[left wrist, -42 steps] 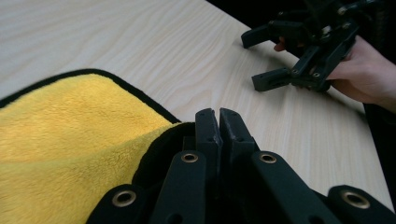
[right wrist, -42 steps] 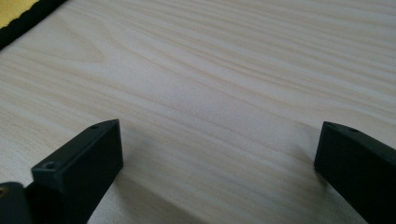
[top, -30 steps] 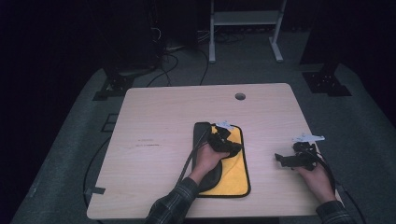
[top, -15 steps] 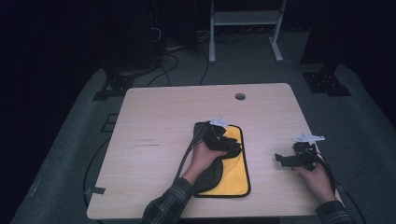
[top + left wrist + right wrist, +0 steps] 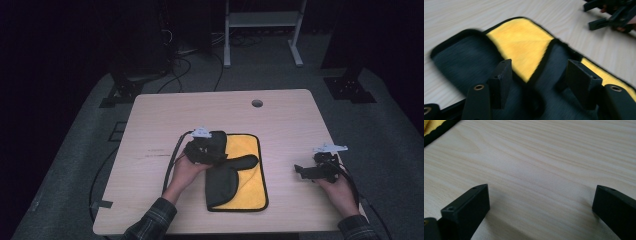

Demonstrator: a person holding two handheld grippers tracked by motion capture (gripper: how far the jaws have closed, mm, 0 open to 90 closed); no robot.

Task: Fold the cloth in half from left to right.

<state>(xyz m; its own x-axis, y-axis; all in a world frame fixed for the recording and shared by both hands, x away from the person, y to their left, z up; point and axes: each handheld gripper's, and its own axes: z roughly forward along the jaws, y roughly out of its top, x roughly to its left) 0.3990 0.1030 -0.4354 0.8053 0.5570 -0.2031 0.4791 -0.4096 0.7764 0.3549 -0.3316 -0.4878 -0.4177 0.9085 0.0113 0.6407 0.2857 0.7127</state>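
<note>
**Left gripper over the cloth, right one idle**

Your left gripper (image 5: 216,150) sits on the cloth's (image 5: 250,172) far left corner, jaws spread with nothing pinched; in the left gripper view they straddle a dark fold and a yellow wedge of cloth (image 5: 524,42). The cloth lies mid-table (image 5: 280,120), partly folded, dark side over yellow. Your right gripper (image 5: 302,171) rests near the table's right edge, well apart from the cloth, jaws wide over bare wood (image 5: 544,170).

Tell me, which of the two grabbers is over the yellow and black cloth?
The left gripper. It hovers over the cloth, jaws open above the folded black flap. The right gripper sits apart, above bare table, also open.
</note>
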